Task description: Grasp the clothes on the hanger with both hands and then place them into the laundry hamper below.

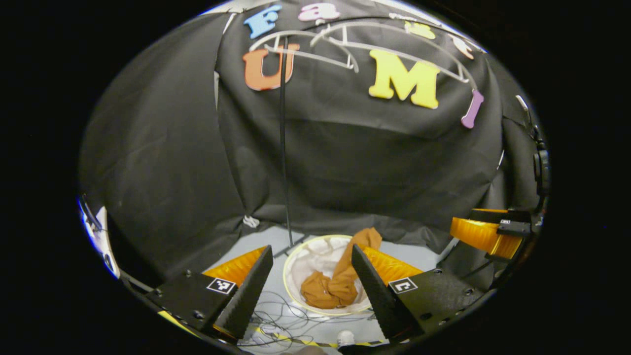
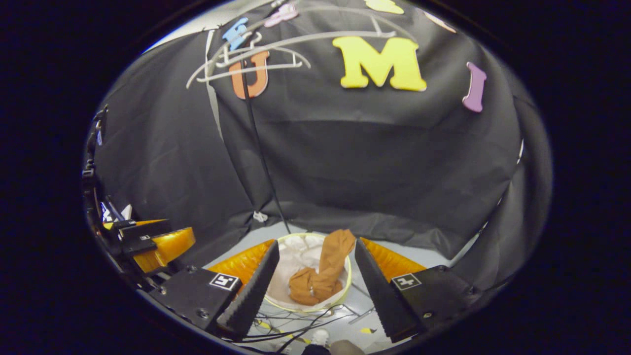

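Brown garment (image 1: 335, 283) lying in the white laundry hamper (image 1: 296, 261), low centre of frame, one end draped up over the far rim, long axis running near to far. Left claw (image 1: 311, 278) spread wide, gripping nothing, hamper straight ahead between its fingers. Right claw (image 2: 315, 276) likewise spread and empty, equally near. Bare hangers (image 1: 345, 47) at upper frame. Placement judged complete; only withdrawal outstanding.
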`<state>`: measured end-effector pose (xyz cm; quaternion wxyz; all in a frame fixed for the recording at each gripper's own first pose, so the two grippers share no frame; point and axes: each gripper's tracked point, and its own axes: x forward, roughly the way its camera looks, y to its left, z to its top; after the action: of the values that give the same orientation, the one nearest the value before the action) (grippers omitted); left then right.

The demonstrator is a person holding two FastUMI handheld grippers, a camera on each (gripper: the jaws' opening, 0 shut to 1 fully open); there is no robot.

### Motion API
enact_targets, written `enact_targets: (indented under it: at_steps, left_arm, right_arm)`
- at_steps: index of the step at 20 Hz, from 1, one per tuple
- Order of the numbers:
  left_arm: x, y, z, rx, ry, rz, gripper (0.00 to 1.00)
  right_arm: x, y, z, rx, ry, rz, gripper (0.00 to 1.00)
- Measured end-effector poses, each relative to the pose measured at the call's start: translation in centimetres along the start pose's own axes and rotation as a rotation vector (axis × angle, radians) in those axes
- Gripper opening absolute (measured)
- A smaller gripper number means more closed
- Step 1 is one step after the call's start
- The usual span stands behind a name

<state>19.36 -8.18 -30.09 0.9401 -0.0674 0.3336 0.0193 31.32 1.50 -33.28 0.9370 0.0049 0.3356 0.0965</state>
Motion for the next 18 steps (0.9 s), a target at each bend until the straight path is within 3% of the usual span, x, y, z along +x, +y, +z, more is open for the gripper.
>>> enact_targets:
  at_steps: [5,10,13,18]
  left_arm:
    - [-10.0,2.7,6.1,0.031,-0.199,-0.024,0.96]
    - [-18.7,3.2,10.1,0.093,-0.386,-0.063,1.00]
    - [-22.5,3.3,11.6,0.123,-0.472,-0.056,1.00]
    - [-26.6,3.1,12.4,0.065,-0.513,-0.082,1.00]
  right_arm:
    - [-13.5,2.4,6.7,-0.009,-0.254,-0.051,0.97]
    - [-26.5,5.1,10.2,0.034,-0.452,-0.068,0.99]
    - [-31.4,5.4,9.9,0.029,-0.514,-0.081,0.99]
    - [-37.7,5.6,10.1,0.014,-0.591,-0.128,0.99]
